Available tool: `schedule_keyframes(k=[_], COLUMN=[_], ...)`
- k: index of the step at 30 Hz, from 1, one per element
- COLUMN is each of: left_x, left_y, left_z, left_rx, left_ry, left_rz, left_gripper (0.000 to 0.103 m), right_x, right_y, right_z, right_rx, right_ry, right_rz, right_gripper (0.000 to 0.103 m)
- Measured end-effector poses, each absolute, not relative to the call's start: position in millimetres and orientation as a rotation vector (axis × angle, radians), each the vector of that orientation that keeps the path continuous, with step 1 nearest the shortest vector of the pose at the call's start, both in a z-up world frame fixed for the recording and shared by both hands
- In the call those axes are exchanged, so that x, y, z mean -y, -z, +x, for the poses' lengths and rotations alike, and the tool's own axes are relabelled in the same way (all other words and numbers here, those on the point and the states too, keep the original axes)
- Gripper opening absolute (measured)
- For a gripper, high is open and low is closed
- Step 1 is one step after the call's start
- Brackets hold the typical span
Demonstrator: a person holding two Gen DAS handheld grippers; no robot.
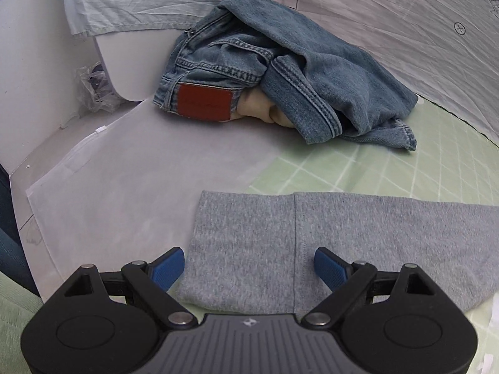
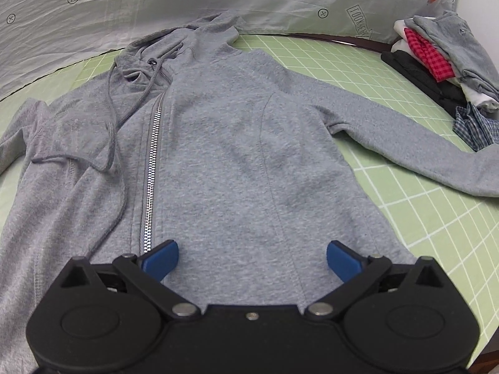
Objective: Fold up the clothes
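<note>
A grey zip hoodie (image 2: 218, 140) lies face up and spread flat on the green grid mat (image 2: 405, 202), hood (image 2: 174, 46) at the far end, silver zipper (image 2: 152, 171) closed. Its right sleeve (image 2: 405, 143) stretches out sideways; the left sleeve is folded over the chest. My right gripper (image 2: 252, 247) hovers open over the hem, with nothing between its blue fingers. In the left wrist view, a grey sleeve end (image 1: 358, 233) lies flat on the mat (image 1: 405, 162). My left gripper (image 1: 249, 255) stands open just above its cuff, gripping nothing.
Crumpled blue jeans (image 1: 280, 71) with a red-brown patch lie beyond the sleeve. A white sheet (image 1: 124, 171) covers the mat's left part, with crumpled plastic (image 1: 93, 84) behind it. A pile of folded clothes (image 2: 436, 62) sits at the far right. Printed white cloth hangs behind.
</note>
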State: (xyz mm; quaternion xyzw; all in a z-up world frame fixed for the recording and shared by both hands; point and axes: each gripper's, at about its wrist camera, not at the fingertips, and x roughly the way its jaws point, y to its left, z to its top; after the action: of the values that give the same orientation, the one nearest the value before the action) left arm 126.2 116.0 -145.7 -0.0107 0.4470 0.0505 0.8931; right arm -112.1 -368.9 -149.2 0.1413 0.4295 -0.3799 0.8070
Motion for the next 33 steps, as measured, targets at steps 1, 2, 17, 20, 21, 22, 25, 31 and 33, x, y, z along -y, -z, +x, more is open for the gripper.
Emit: schedule_keyframes(k=[1,2,17,20,21,22,25,31,33], left_x=[-115,-114,-98,-97,-103,-109,-125,-130,-135], left_y=[149,151,149,145,142,140,132,116,111], left_z=[127,127,115,120,124,128,141,173,183], left_rx=[-0.927,-0.916,-0.803,-0.783,-0.78,-0.777,-0.762,-0.681,-0.666], left_ry=[-0.092,-0.09,0.043,-0.017,-0.033,-0.048,-0.081,-0.088,-0.101], left_rz=[-0.017,-0.009,0.085,0.152,0.145,0.138,0.136,0.298,0.313], left_gripper=[0.094,0.095,0.02,0.018,0.018,0.018,0.018,0.018,0.018], right_x=[369,369,364,363,363,363,363,371,372], right_y=[149,149,149,149,148,148,147,148,148], right_z=[-111,-110,-102,-100,-99,-98,-94,-89,-86], right_rx=[-0.922,-0.925,-0.94,-0.947,-0.95,-0.955,-0.963,-0.958,-0.954], right_ry=[0.818,0.824,0.86,0.861,0.862,0.86,0.853,0.84,0.828], right_rz=[0.304,0.307,0.254,0.239,0.233,0.225,0.196,0.205,0.218], right_gripper=[0.103,0.103,0.103,0.103,0.103,0.103,0.103,0.103,0.103])
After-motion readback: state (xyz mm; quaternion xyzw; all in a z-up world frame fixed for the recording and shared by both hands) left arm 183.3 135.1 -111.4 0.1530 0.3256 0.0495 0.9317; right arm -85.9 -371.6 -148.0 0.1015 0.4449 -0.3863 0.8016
